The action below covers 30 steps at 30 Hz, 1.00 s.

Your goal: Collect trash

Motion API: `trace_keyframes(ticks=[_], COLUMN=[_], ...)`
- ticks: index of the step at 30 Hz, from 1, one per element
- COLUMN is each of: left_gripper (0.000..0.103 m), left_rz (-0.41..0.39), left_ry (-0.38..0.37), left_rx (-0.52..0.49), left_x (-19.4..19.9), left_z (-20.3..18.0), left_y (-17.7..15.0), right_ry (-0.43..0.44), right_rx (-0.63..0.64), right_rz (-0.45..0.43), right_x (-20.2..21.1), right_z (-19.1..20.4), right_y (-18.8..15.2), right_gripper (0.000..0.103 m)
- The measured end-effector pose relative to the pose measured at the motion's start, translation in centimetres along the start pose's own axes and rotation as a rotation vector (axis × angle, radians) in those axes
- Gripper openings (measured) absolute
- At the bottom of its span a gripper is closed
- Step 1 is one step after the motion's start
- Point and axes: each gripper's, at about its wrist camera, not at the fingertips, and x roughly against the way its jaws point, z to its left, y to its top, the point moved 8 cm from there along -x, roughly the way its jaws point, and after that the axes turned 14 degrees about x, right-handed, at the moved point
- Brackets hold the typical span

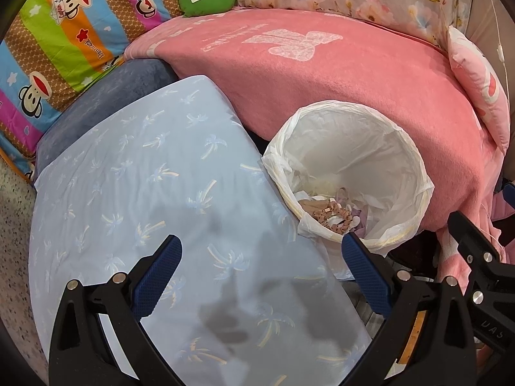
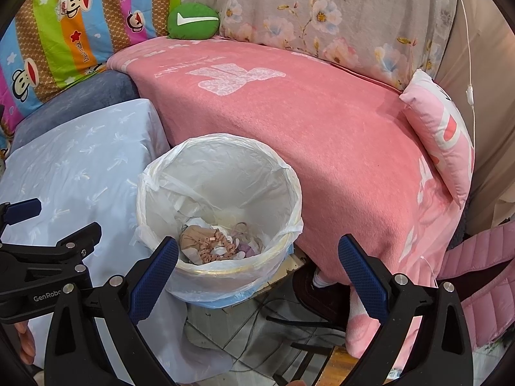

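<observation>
Bin (image 2: 219, 173) holding trash (image 2: 209, 244), sitting between blue sheet (image 1: 145, 193) and pink blanket (image 2: 322, 122); both grippers (image 1: 260, 276) (image 2: 257, 267) hovering, jaws spread, empty.

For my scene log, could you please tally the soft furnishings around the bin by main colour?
Pink: 2, the pink blanket and the pink pillow
Light blue: 1, the palm-print cover
Green: 1, the small green cushion
Multicoloured stripes: 1, the monkey-print quilt
Grey floral: 1, the floral cover
Total: 6
</observation>
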Motion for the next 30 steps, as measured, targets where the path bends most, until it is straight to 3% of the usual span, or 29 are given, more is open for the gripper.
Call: trace_keyframes(ticks=[30], left_gripper=[0.095], left_rz=[0.017], left_ry=[0.014], left_rx=[0.004], left_x=[-0.52], left_z=[0.97], left_y=[-0.61], right_ry=[0.006], right_rx=[0.007], right_rz=[0.009], right_x=[-0.49], right_z=[0.75], right_y=[-0.15], right_gripper=[0.097])
